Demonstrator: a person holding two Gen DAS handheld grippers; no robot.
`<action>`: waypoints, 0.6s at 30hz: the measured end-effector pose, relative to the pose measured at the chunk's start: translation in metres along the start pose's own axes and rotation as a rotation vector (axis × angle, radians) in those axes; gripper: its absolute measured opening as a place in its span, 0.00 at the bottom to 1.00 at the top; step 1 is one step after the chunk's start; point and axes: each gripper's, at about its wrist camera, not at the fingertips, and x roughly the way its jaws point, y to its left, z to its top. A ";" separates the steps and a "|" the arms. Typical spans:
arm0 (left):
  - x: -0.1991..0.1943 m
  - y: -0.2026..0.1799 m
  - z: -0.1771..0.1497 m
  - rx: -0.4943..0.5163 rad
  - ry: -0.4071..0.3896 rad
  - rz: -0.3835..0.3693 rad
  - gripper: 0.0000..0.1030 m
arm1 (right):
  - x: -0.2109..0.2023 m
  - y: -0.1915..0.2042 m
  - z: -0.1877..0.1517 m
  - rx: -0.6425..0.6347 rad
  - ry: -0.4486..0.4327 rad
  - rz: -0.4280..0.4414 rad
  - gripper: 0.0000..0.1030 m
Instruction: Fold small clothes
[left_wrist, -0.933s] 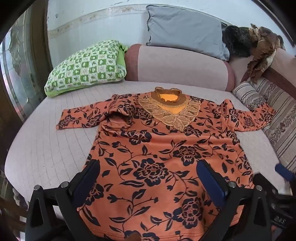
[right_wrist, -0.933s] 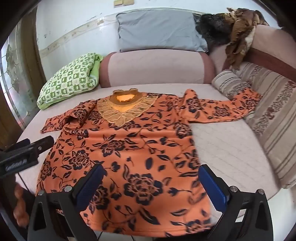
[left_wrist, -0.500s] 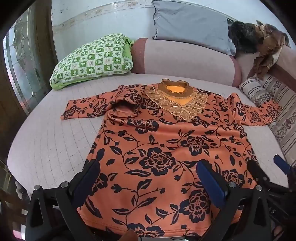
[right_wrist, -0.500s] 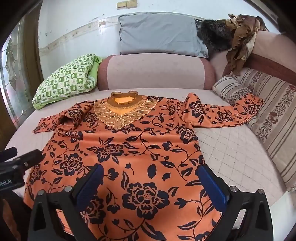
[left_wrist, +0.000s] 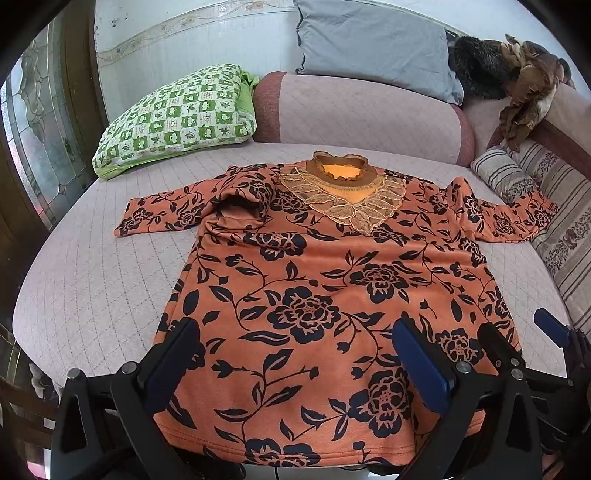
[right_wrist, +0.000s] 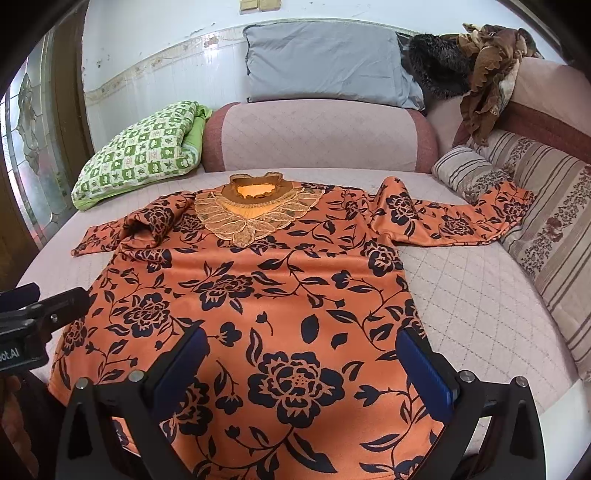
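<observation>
The left gripper is showing a black frame, blue finger pads and round silver screws. The right gripper is wearing the same black arms and blue pads; white lettering ending "ot.AI" is showing on the left gripper's body.

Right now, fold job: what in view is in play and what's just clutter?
In play:
orange floral top, spread flat
left gripper, open, above hem
right gripper, open, above hem

Clutter:
green checked pillow
grey pillow
striped cushion
brown clothes pile
</observation>
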 end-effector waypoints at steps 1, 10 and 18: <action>0.000 0.000 0.000 0.000 0.001 0.000 1.00 | 0.001 -0.001 0.001 0.000 0.004 0.002 1.00; 0.003 0.000 -0.002 -0.008 0.006 -0.003 1.00 | 0.002 -0.001 0.000 0.002 0.007 0.006 1.00; 0.006 0.001 -0.004 -0.012 0.012 -0.002 1.00 | 0.003 -0.002 0.000 0.002 0.010 0.006 1.00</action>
